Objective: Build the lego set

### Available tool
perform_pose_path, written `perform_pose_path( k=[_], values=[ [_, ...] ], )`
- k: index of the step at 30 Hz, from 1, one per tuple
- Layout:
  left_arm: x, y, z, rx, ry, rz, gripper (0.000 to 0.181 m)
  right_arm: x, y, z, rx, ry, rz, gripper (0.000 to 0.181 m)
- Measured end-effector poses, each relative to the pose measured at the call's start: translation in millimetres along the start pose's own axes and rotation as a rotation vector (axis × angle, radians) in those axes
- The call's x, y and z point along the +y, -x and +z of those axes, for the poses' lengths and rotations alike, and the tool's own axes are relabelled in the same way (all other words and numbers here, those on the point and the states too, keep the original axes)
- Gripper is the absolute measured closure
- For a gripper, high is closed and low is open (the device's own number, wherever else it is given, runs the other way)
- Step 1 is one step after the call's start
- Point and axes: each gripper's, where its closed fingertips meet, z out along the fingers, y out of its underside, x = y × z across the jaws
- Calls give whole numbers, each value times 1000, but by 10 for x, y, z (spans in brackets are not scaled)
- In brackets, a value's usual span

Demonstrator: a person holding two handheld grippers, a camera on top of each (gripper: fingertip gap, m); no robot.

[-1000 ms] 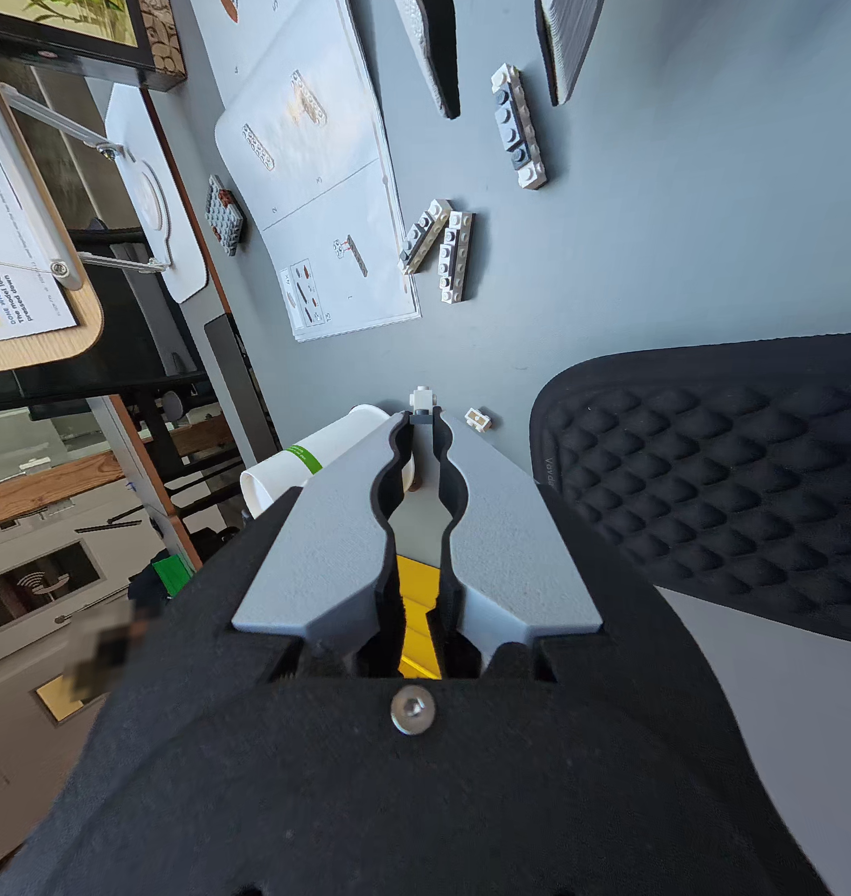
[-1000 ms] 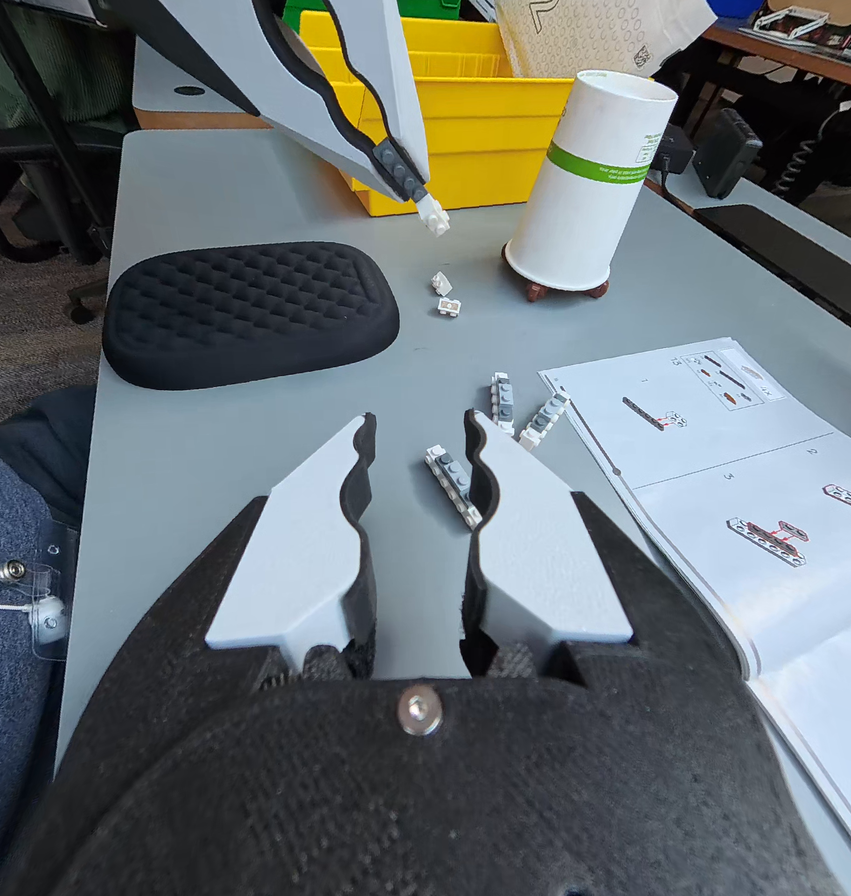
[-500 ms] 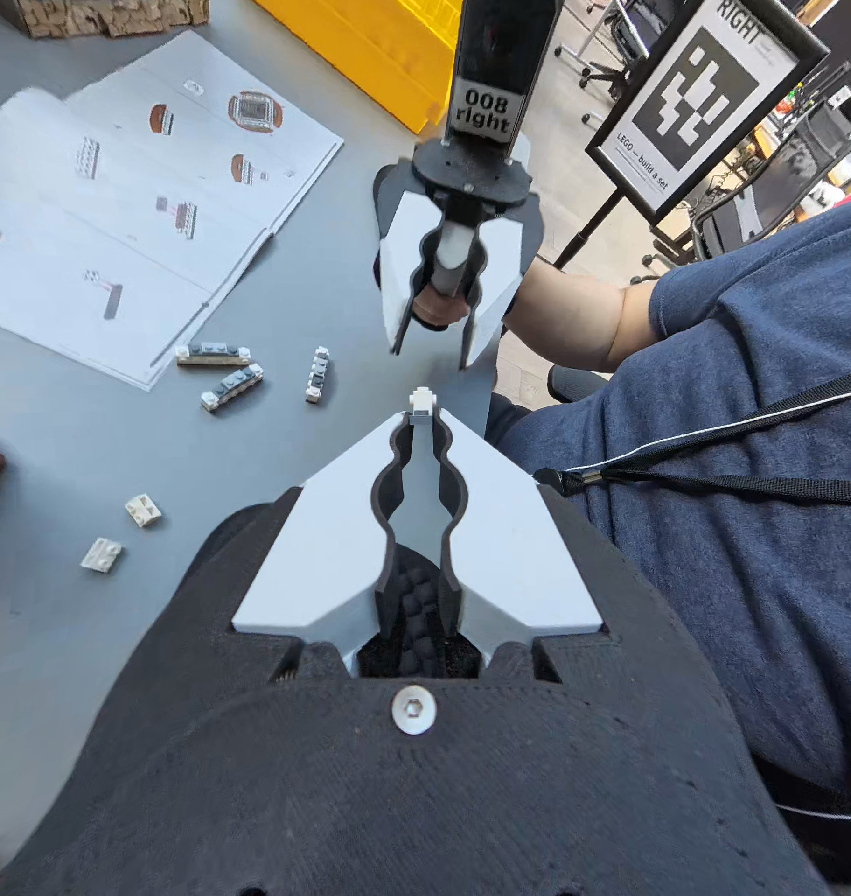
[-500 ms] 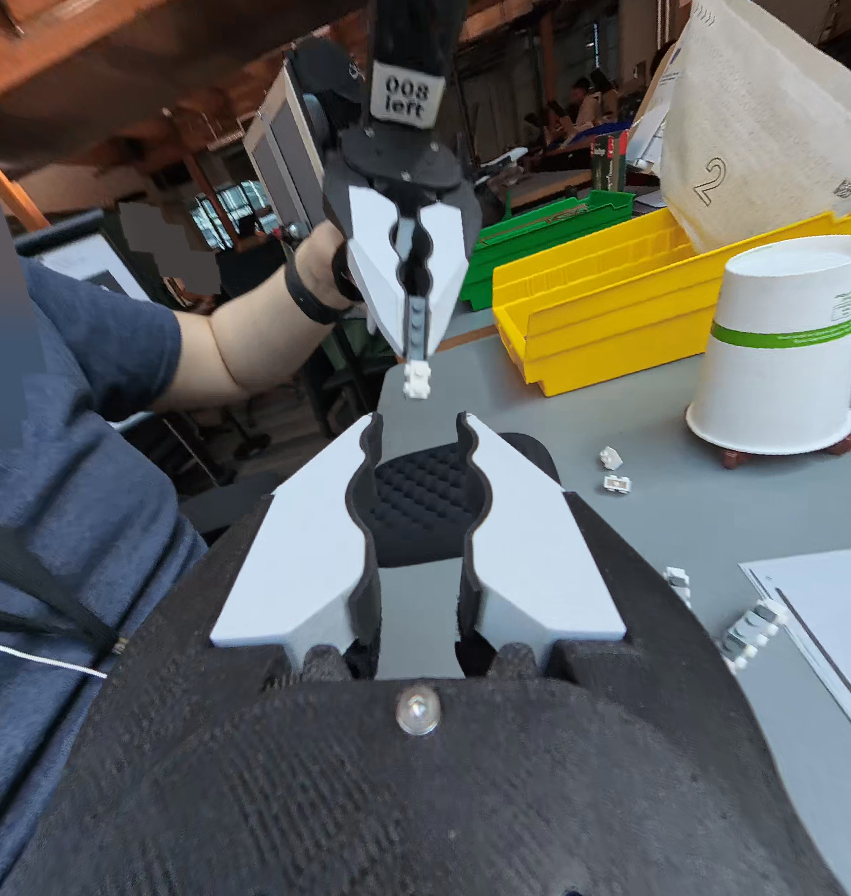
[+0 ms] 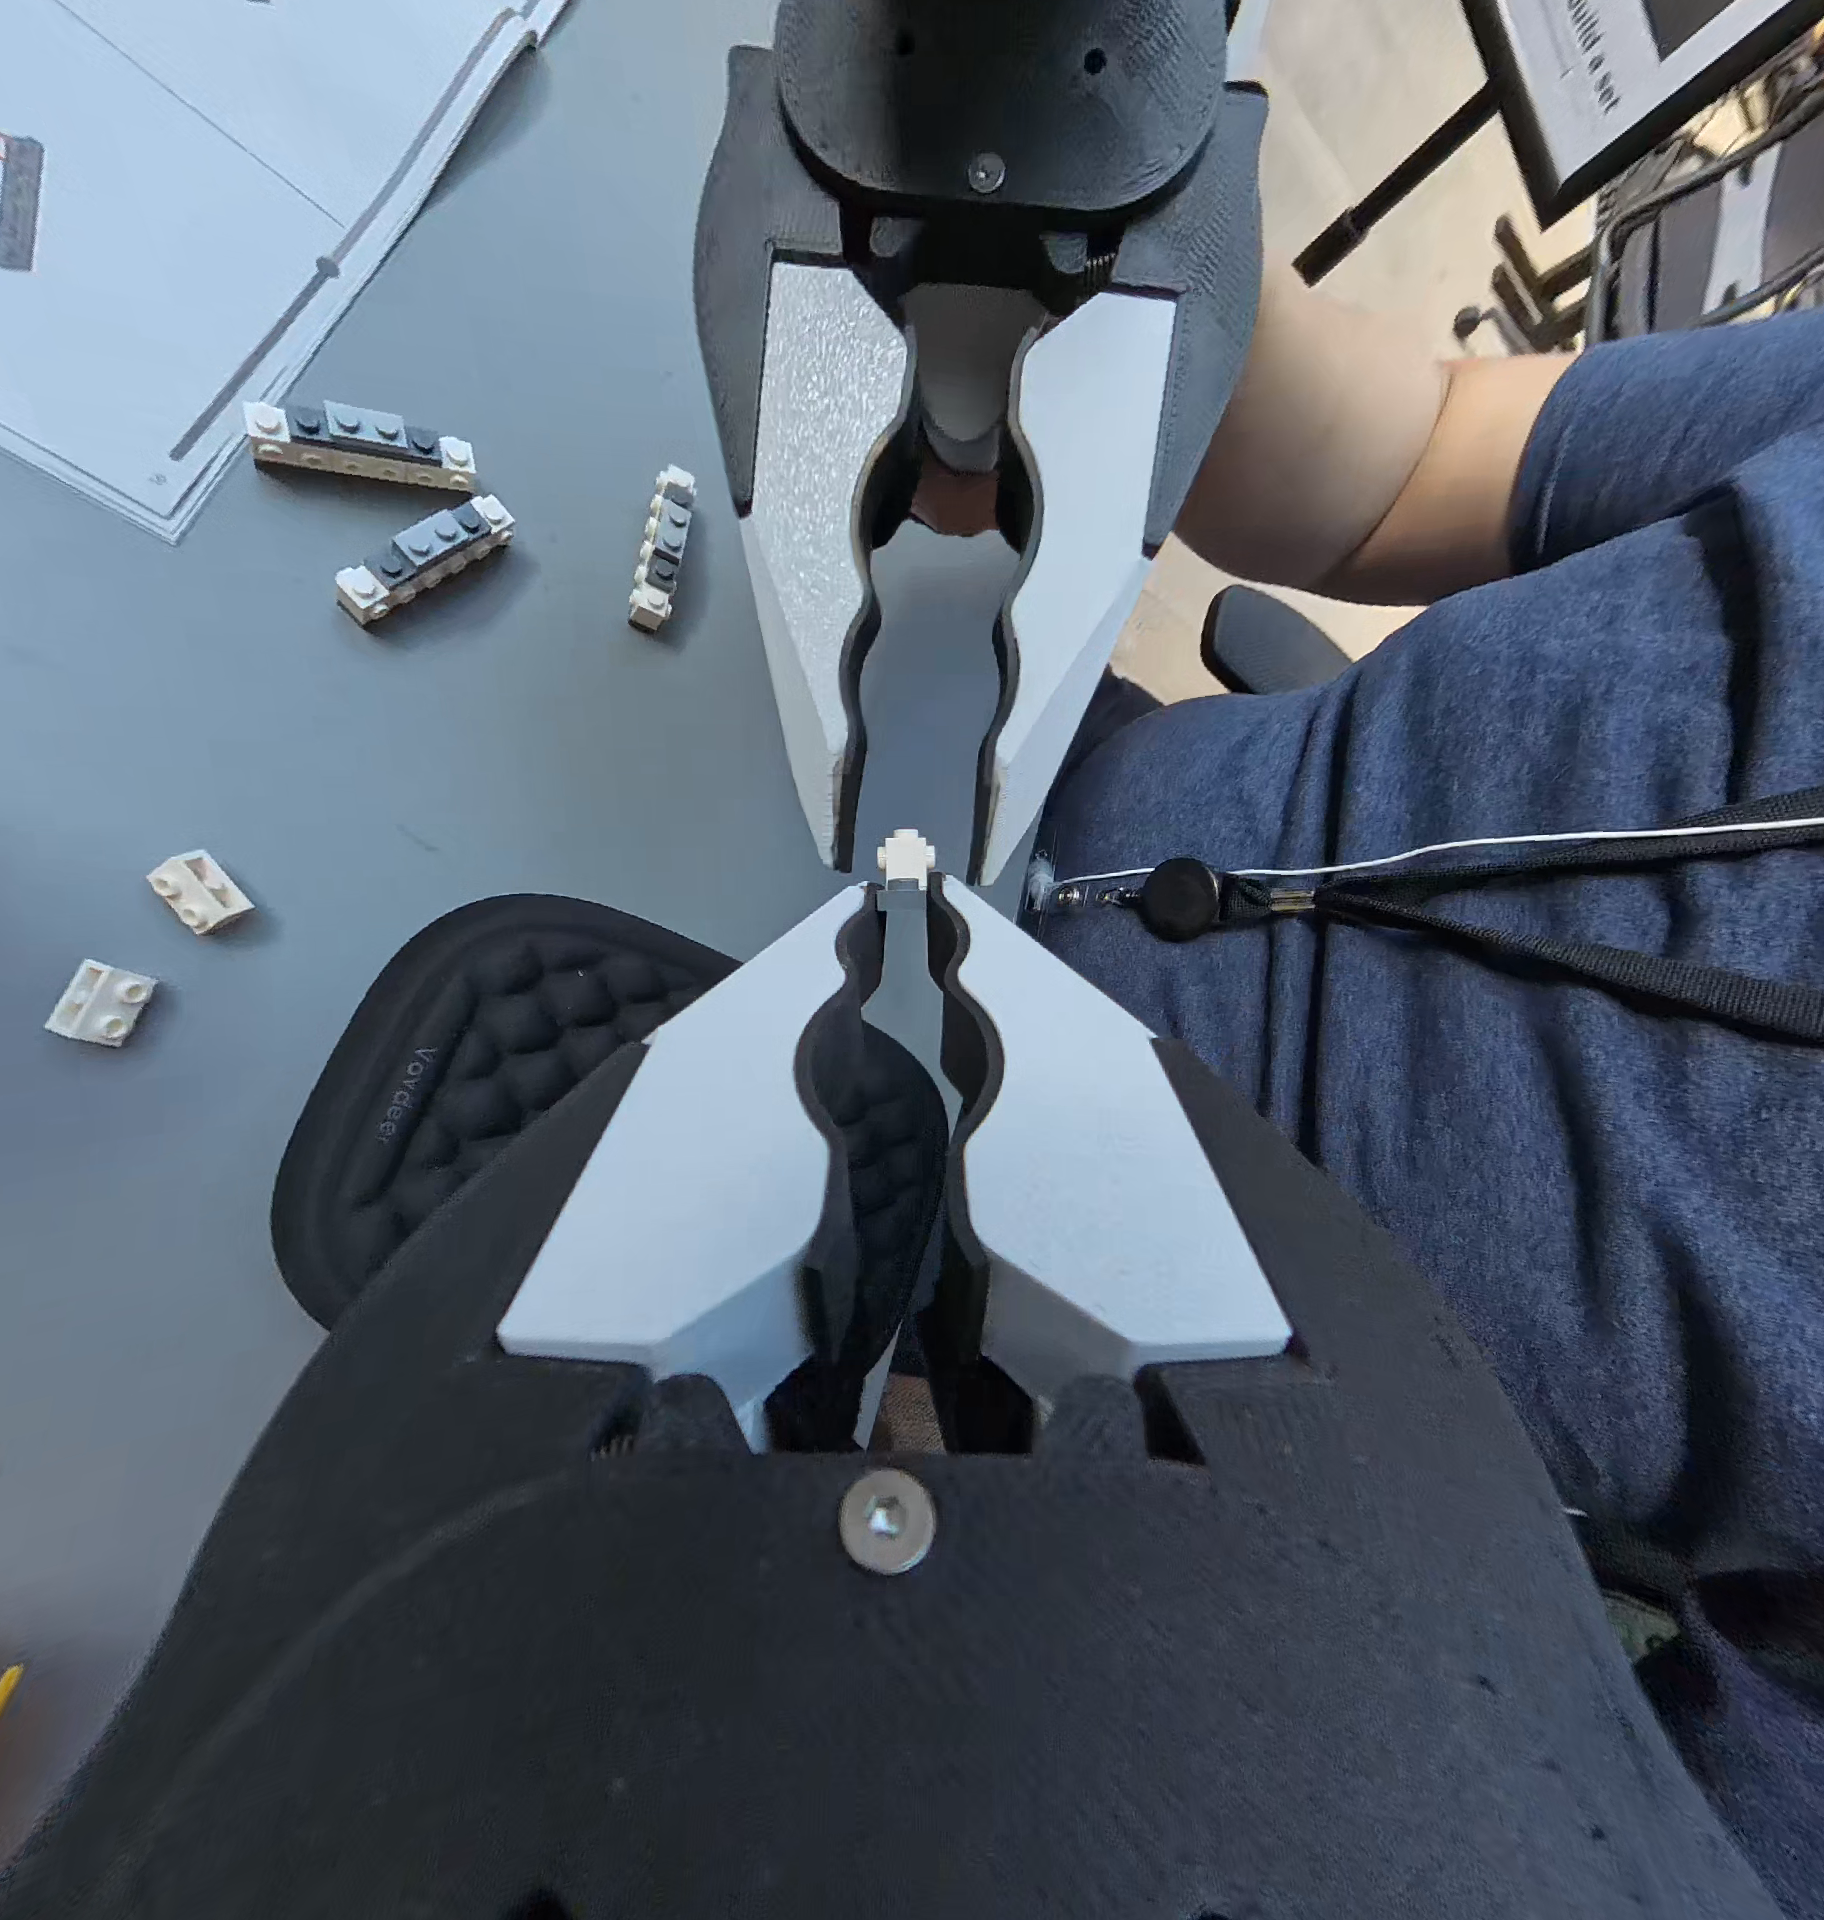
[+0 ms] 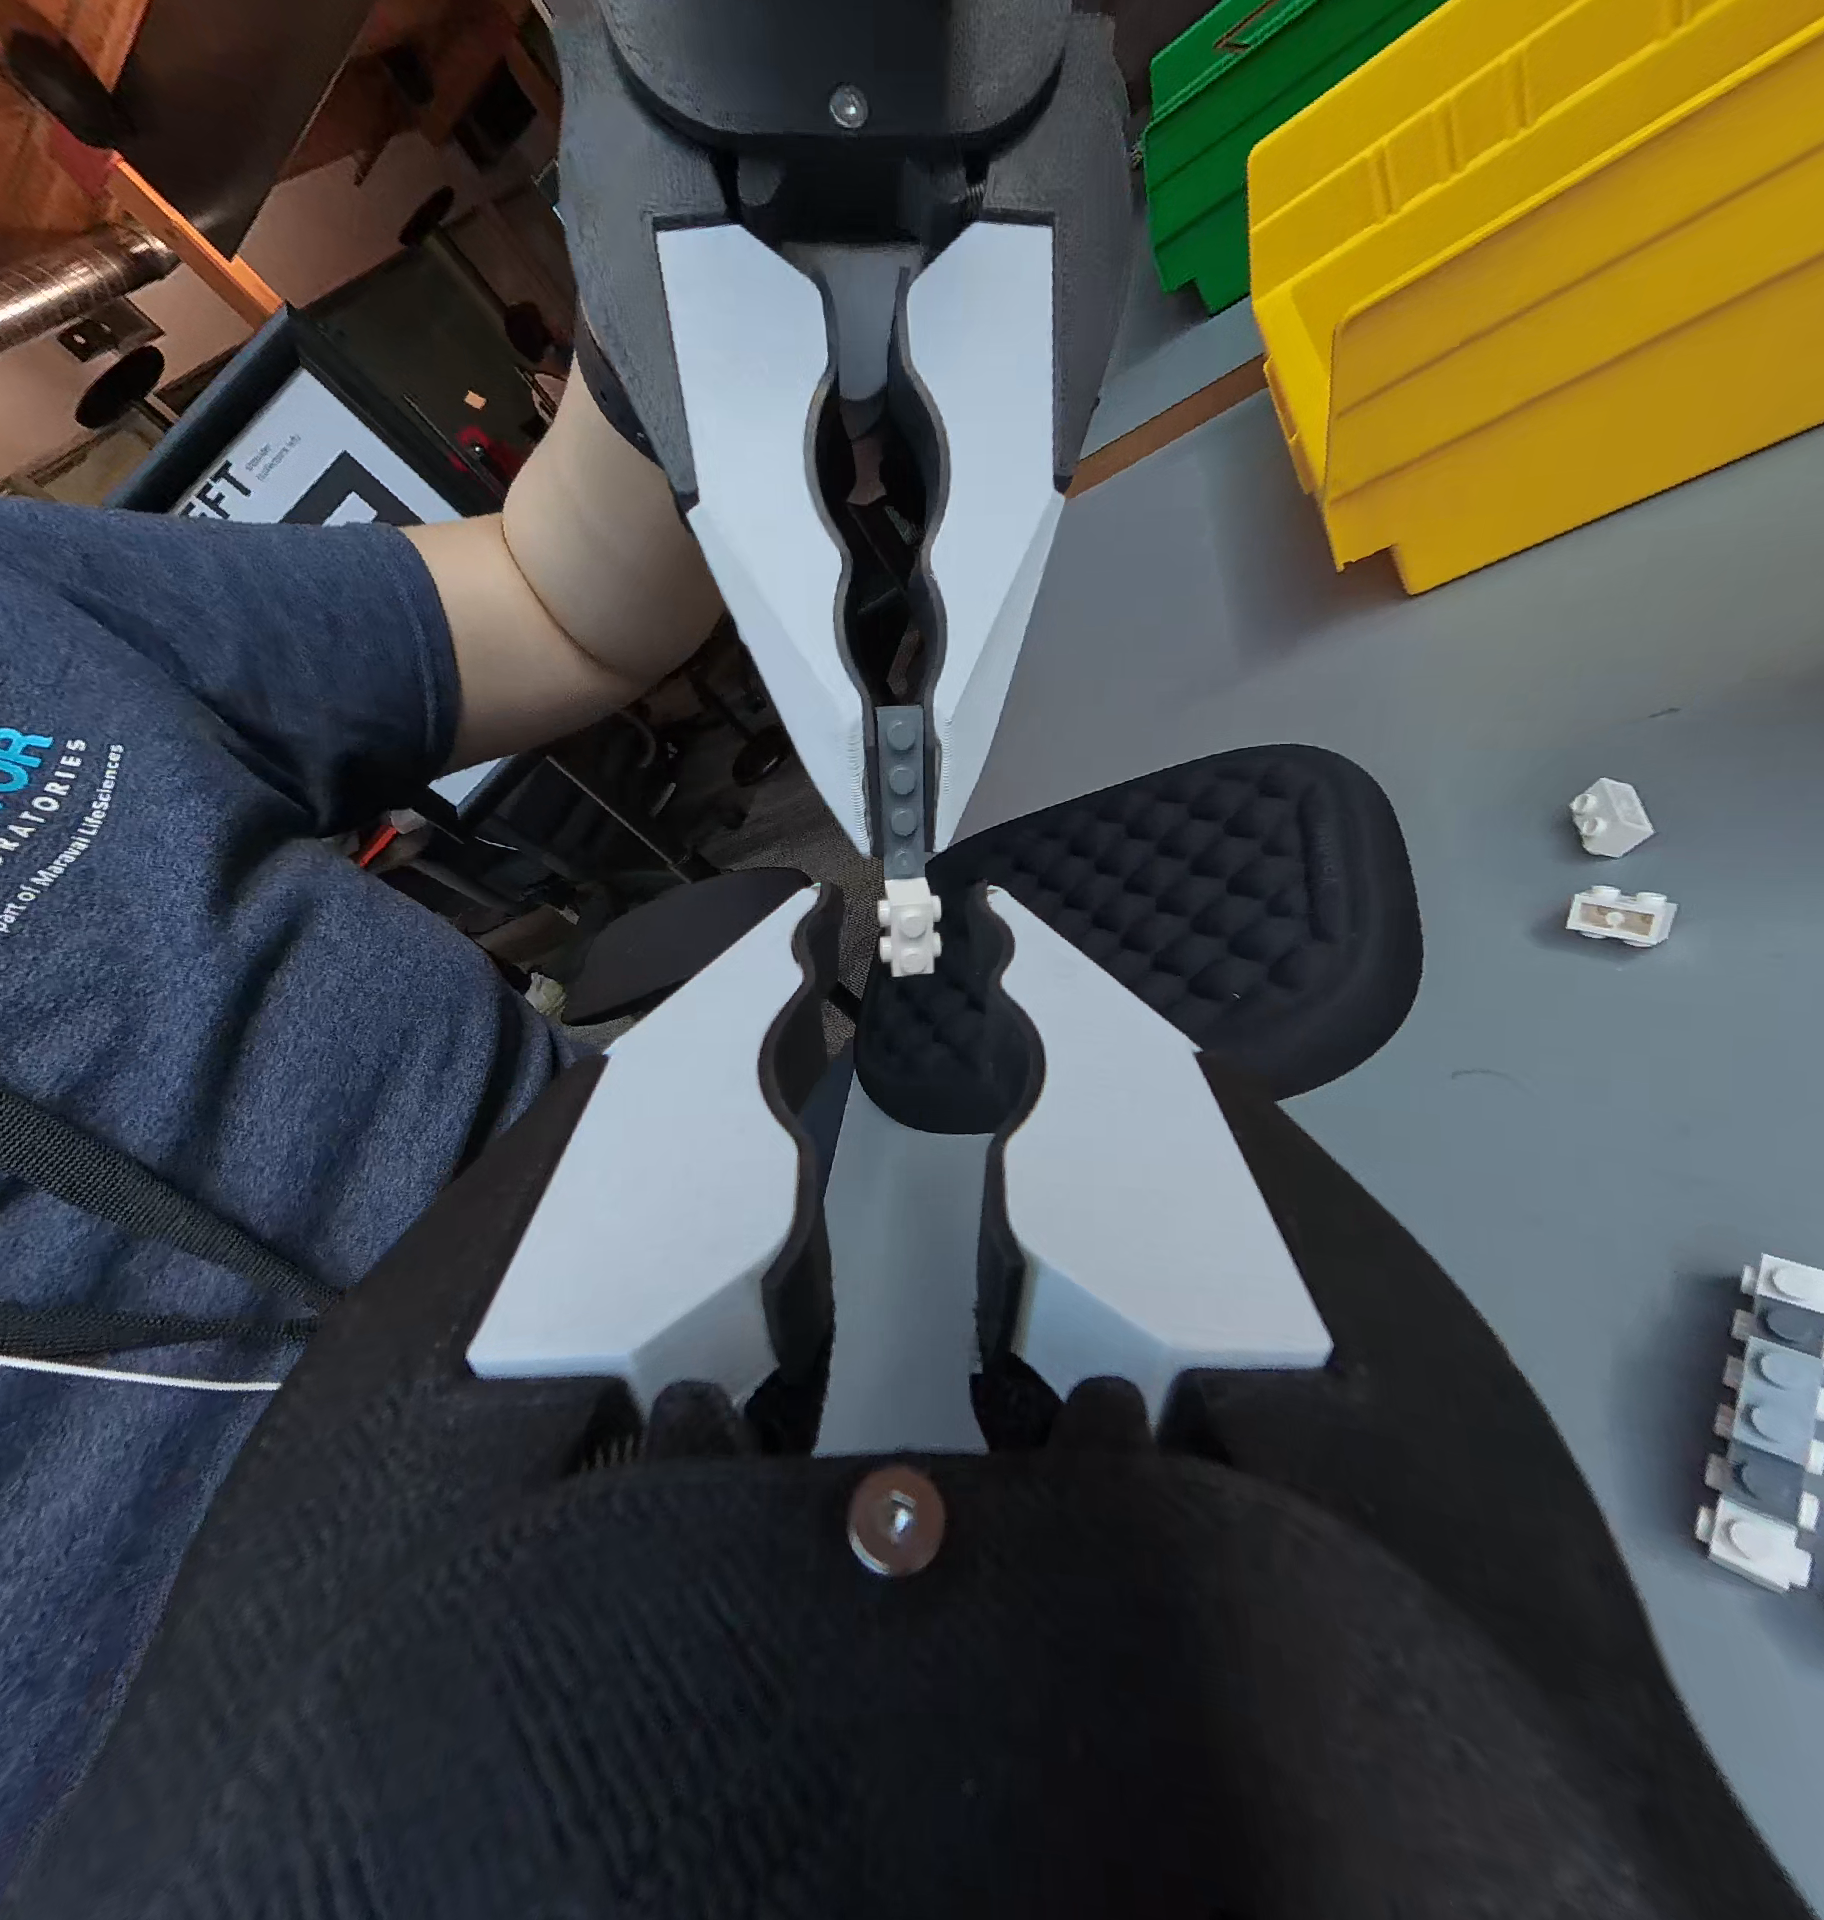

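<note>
We've swung both tools off the table and nose to nose since 0.5 s ago; a sec back the right one was still down over the loose sub-assemblies. The left gripper [image 5: 903, 894] is clamped on a dark grey plate [image 6: 902, 790] w/ a small white brick [image 6: 909, 925] on its free end. The right gripper [image 6: 906, 925] is spread wide, tips either side of that white brick, not touching yet in either view. In the left wrist view the right gripper [image 5: 913, 831] sits at 12 o'clock, brick right in its gap. We read this as a hand-off or a squeeze to seat the brick; alignment looks good, closing is what's left.

Rest of the set is on the grey table [image 5: 212, 790]: three built strips [image 5: 362, 449] at approx 10 o'clock in the left view beside the instruction booklet [image 5: 160, 208], two loose white bricks [image 5: 199, 891] at 9. Black wrist pad [image 6: 1220, 894] lies under the meeting point.

Containers: yellow bin [image 6: 1573, 343] and green bin [image 6: 1261, 135] at 1–2 o'clock in the right view; contents hidden, can't tell.
</note>
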Motion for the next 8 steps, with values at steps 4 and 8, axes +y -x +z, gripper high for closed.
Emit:
perform_pose_path(
  k=[4,8],
  values=[
    [-38,42,9,-213,171,165,175,6,-61,25,53,-25,-139,171],
    [-153,-29,-5,-440,342,410,176,-99,-10,-92,154,-138,-487,171]
  ],
)
